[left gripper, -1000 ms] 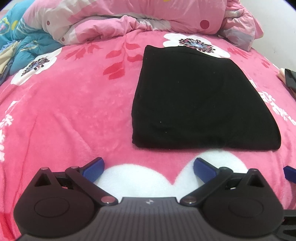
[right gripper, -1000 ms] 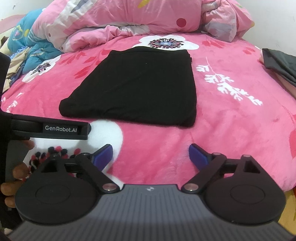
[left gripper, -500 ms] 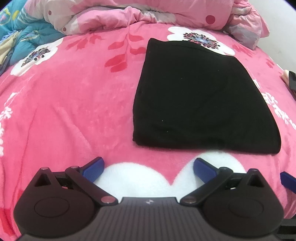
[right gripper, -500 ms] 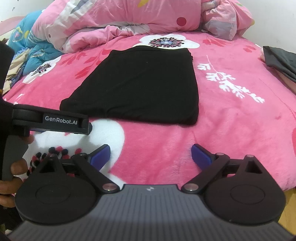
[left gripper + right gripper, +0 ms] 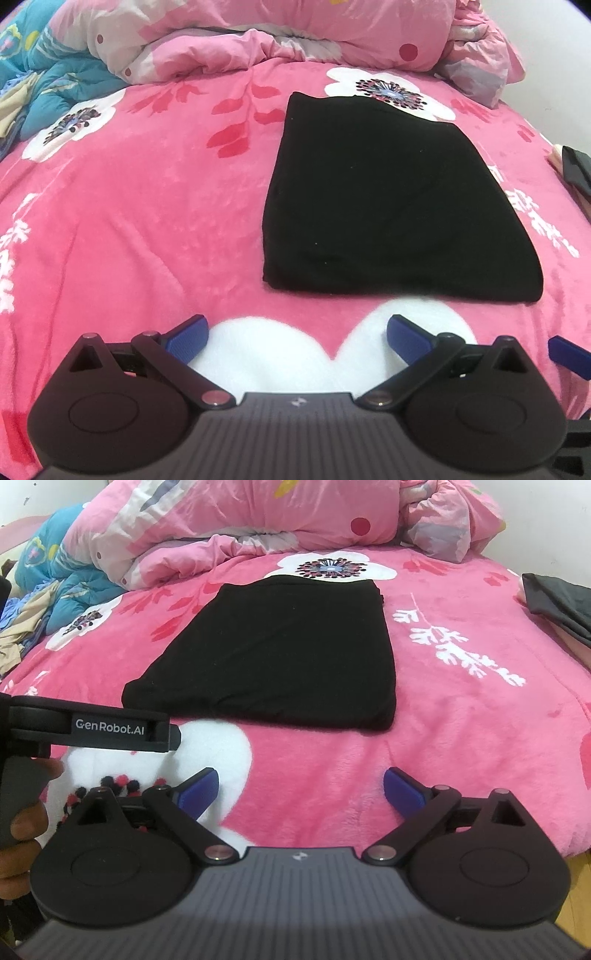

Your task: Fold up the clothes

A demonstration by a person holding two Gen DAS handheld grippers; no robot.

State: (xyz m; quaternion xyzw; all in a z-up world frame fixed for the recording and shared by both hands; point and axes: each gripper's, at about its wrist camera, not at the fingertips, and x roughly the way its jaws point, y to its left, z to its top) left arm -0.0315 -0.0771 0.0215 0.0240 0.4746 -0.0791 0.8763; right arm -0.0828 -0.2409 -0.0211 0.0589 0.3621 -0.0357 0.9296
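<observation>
A black garment (image 5: 391, 199) lies folded flat in a rough rectangle on the pink flowered blanket (image 5: 147, 206); it also shows in the right wrist view (image 5: 280, 653). My left gripper (image 5: 297, 334) is open and empty, hovering short of the garment's near edge. My right gripper (image 5: 300, 790) is open and empty, just short of the garment's near right corner. The left gripper's body (image 5: 88, 729) shows at the left of the right wrist view, with the hand holding it.
A crumpled pink duvet (image 5: 266, 520) is piled at the far end of the bed. Blue bedding and loose clothes (image 5: 40, 590) lie at the far left. Dark folded clothing (image 5: 557, 602) sits at the right edge. The bed's near edge and wooden floor (image 5: 580, 886) show at the lower right.
Both grippers have shifted slightly, so the garment sits a little differently in each view. Both stay open and the garment has not moved.
</observation>
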